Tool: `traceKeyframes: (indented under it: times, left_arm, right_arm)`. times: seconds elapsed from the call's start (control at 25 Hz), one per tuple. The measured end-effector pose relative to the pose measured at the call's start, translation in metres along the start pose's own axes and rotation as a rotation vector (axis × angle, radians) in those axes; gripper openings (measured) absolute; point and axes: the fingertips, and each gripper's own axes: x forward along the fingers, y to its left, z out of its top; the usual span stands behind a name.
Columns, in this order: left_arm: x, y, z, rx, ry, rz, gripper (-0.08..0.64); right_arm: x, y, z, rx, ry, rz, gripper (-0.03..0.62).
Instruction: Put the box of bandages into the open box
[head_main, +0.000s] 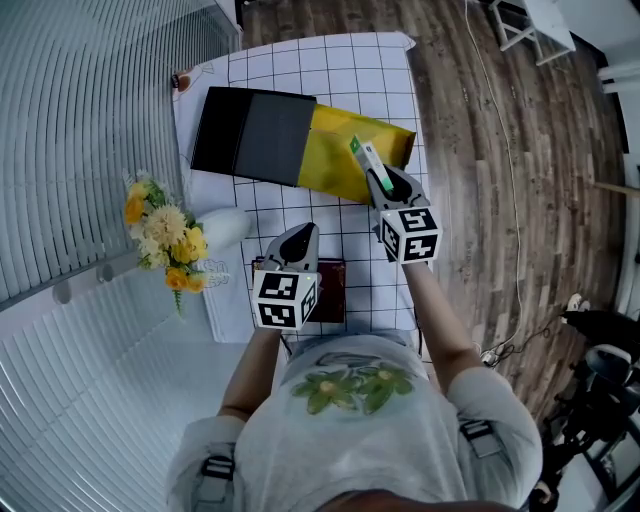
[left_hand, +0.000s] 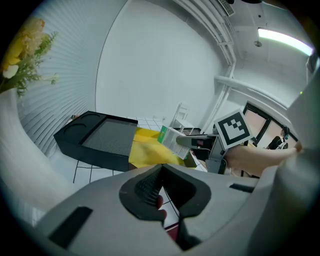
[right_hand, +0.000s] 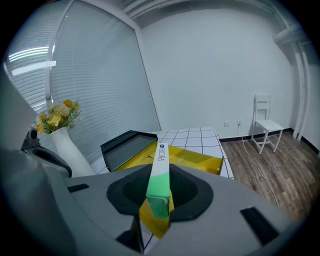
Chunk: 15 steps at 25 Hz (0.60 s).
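The box of bandages (head_main: 362, 155), slim, white with a green end, sticks forward out of my right gripper (head_main: 379, 182), which is shut on it. It hangs tilted over the near right part of the open yellow box (head_main: 335, 150). In the right gripper view the bandage box (right_hand: 161, 172) runs between the jaws, with the yellow box (right_hand: 200, 157) beyond. The left gripper view shows the bandage box (left_hand: 171, 140) in the other gripper, above the yellow box (left_hand: 145, 150). My left gripper (head_main: 299, 240) is shut and holds nothing, above a dark red book (head_main: 331, 290).
A black lid (head_main: 250, 135) lies against the yellow box's left side on the checked cloth (head_main: 330, 70). A white vase (head_main: 226, 228) with yellow flowers (head_main: 165, 235) lies at the left. Wooden floor (head_main: 500, 180) runs along the table's right edge. A white chair (right_hand: 265, 127) stands far off.
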Motion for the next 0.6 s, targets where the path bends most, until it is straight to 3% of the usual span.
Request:
traceKeyframes:
  times: [0.6]
  left_arm:
    - [0.001, 0.000, -0.003, 0.012, 0.008, 0.002, 0.005]
  right_arm:
    - [0.014, -0.003, -0.014, -0.001, 0.047, -0.001, 0.092]
